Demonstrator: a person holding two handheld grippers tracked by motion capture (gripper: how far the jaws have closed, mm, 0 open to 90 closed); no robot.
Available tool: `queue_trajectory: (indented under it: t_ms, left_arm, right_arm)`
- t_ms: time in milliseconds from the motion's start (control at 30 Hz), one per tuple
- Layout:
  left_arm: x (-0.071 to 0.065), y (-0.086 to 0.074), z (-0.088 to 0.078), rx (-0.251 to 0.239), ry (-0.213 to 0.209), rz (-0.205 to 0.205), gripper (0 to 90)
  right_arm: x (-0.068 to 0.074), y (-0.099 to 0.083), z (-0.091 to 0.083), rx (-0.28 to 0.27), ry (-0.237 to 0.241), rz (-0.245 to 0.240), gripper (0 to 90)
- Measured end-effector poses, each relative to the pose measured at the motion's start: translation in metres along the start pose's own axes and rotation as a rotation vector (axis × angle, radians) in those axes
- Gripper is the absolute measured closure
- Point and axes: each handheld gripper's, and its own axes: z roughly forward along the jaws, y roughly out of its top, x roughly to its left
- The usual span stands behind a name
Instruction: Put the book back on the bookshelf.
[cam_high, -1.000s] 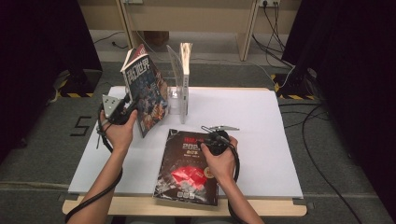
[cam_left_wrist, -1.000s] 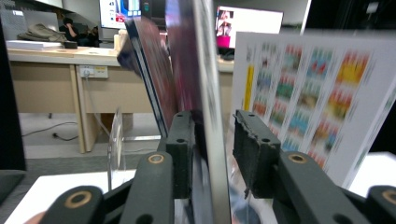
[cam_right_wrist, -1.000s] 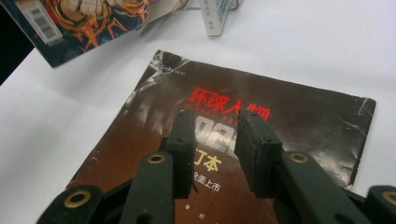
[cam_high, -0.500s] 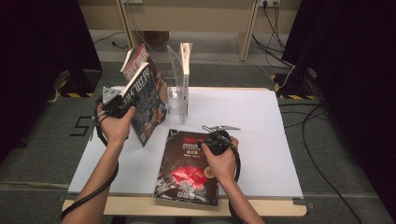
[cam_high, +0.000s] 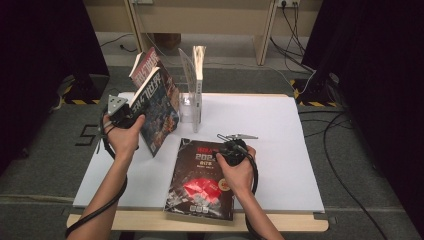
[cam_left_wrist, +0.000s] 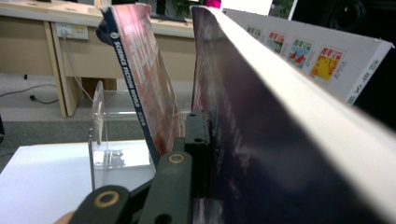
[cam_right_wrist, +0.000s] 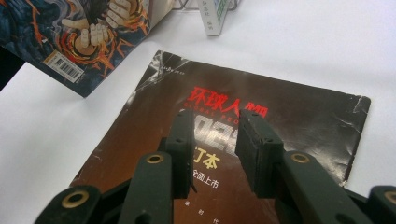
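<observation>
Left gripper (cam_high: 121, 114): jaws just closed in and now clamped on a thick magazine (cam_high: 157, 107), one black jaw pressed flat against its dark cover in the left gripper view, the page edge (cam_left_wrist: 299, 93) running up and away on the right. Held off the bench (cam_high: 300, 130), tilted, lower corner close to the white surface, just left of a clear plastic stand (cam_high: 189, 102). Second magazine (cam_high: 145, 65) with a red cover and a dark spine directly behind the held one, leaning the same way; in the left gripper view its spine (cam_left_wrist: 128, 88) standing just left of the jaw, beside a clear stand panel (cam_left_wrist: 98, 121). Another thin book (cam_high: 199, 67) upright in the stand, to the right of both. Right gripper (cam_high: 235, 150): jaws partly open, nothing between them, hovering over the top edge of a dark magazine (cam_high: 200, 185) lying flat near the front edge of the bench; whether the tips touch the cover, cannot tell. In the right gripper view, red title lettering of that flat magazine (cam_right_wrist: 299, 121) showing between and above the two jaws, worn corner at right, and the colourful cover with a barcode of the held magazine (cam_right_wrist: 79, 32) at upper left. Forearms entering from the bottom, cables trailing from both grippers.
</observation>
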Motion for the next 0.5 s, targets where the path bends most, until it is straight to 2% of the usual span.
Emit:
queue_trajectory:
  t_ms: [100,167,233,367,500]
  left_arm:
    - [-0.001,0.005,-0.001,0.046,-0.001,0.009,81.6]
    - [-0.001,0.007,0.000,0.061,-0.004,-0.009,82.0]
    - [0.000,0.007,-0.001,0.047,-0.007,-0.059,82.2]
    - [-0.004,0.017,-0.004,0.017,0.041,-0.062,82.3]
    - [-0.010,0.032,-0.005,-0.041,0.086,-0.040,82.3]
  right_arm:
    - [0.000,0.001,0.000,0.008,0.001,0.007,66.9]
    - [0.000,0.001,0.000,0.010,0.003,0.007,66.9]
    - [0.000,0.001,0.000,0.009,0.005,0.006,66.9]
    - [-0.001,0.001,0.000,0.014,0.005,0.006,67.0]
    - [-0.001,0.001,-0.001,0.010,0.007,0.005,67.0]
